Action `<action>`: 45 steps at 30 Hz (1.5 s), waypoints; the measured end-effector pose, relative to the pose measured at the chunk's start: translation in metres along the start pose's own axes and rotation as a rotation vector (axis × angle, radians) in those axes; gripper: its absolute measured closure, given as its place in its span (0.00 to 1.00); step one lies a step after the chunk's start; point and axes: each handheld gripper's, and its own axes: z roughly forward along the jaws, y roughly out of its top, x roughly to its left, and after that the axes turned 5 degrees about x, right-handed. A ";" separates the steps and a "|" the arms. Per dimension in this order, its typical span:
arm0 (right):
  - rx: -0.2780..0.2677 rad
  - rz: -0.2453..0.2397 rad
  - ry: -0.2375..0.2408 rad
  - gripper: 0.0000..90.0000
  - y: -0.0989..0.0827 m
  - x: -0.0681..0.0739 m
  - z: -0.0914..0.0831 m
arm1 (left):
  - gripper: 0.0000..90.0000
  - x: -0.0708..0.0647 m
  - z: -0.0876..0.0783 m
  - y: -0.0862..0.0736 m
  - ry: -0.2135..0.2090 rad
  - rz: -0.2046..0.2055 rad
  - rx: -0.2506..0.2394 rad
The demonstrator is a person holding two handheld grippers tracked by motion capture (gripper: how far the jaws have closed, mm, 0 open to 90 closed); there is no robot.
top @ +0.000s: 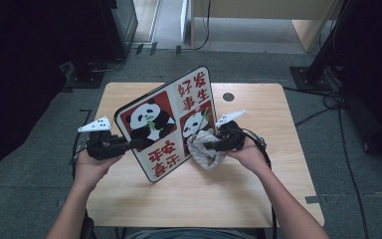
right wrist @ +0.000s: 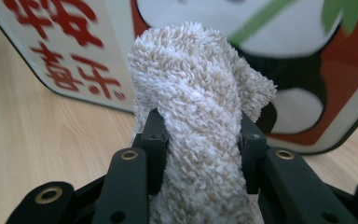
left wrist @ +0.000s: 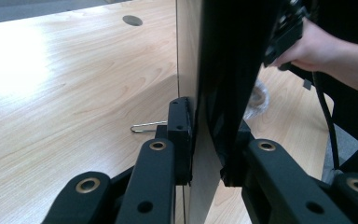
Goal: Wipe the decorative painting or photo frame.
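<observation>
Towel sits bunched in your right claw, jaws clamped on it, with the printed face of the panda board directly ahead of that claw, touching or nearly so. Your left claw grips the board's near edge, holding it upright and tilted on the table. Judged next: wipe along the board's long slant, pressing away from you
</observation>
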 end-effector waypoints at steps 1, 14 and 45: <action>-0.013 -0.005 0.000 0.72 0.002 0.001 -0.003 | 0.88 0.000 0.000 0.000 0.001 0.000 0.000; -0.081 -0.026 -0.004 0.72 0.048 0.024 -0.046 | 0.88 0.000 0.000 0.000 0.000 -0.002 0.000; -0.207 -0.147 -0.021 0.72 0.150 0.060 -0.096 | 0.88 0.000 0.000 0.000 -0.002 -0.011 -0.007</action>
